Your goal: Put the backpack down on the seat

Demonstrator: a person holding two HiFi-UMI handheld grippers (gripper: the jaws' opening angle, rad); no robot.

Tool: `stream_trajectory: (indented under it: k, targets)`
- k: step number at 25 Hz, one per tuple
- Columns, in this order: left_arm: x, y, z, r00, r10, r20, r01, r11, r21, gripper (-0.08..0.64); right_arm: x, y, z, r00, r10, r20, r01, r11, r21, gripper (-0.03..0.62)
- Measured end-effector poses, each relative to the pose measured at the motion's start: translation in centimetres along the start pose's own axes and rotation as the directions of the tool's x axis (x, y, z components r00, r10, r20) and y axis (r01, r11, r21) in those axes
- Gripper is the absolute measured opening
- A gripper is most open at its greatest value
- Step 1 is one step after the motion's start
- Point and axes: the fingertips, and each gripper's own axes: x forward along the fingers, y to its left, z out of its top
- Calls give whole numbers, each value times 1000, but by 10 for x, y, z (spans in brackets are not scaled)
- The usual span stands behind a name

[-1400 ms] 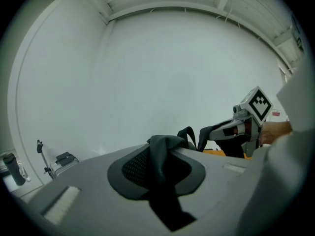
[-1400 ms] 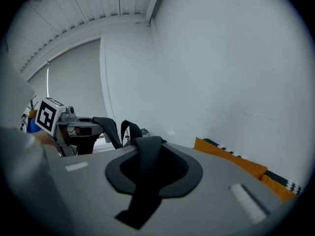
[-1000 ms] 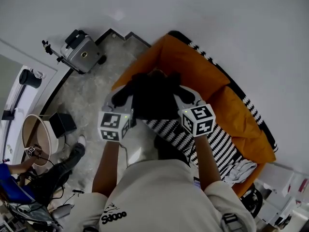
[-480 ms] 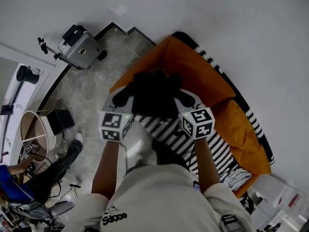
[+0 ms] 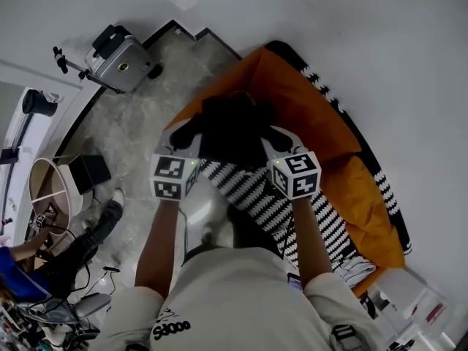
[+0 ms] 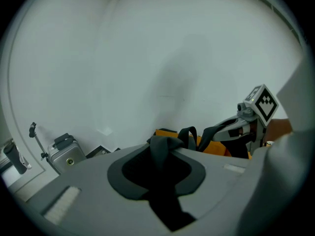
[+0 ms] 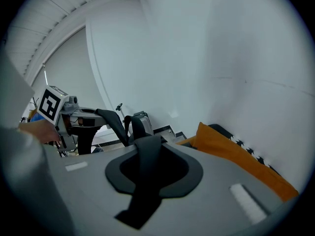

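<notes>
A black backpack hangs between my two grippers, over the front of the orange seat. The seat has a black-and-white striped cover. My left gripper is shut on a black shoulder strap, which crosses its jaws in the left gripper view. On the other side, my right gripper is shut on the second strap. Each gripper view shows the opposite gripper holding its strap. The bag's underside is hidden, so I cannot tell whether it touches the seat.
A silver hard case stands on the stone floor at the back left. A round wooden table and a black box are at the left, beside a seated person's legs. A white cloth lies on the seat's right end.
Both grippers have carried the backpack forward and lower over the orange seat. Both grips on the straps look the same.
</notes>
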Motion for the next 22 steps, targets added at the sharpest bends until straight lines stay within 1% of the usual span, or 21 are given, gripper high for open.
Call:
stream_trajectory:
  k: [10, 19, 22]
  targets:
    - [41, 9, -2, 999, 29, -31, -29, 999, -18, 63, 30, -38, 5, 1000, 3, -8, -3, 999, 36, 55]
    - [67, 19, -8, 998, 36, -44, -39, 997, -73, 63, 49, -57, 0, 1000, 7, -24, -6, 998, 57, 58]
    - [76, 25, -10, 998, 45, -46, -49, 995, -87, 64, 55, -61, -3, 999, 9, -35, -8, 999, 52, 61]
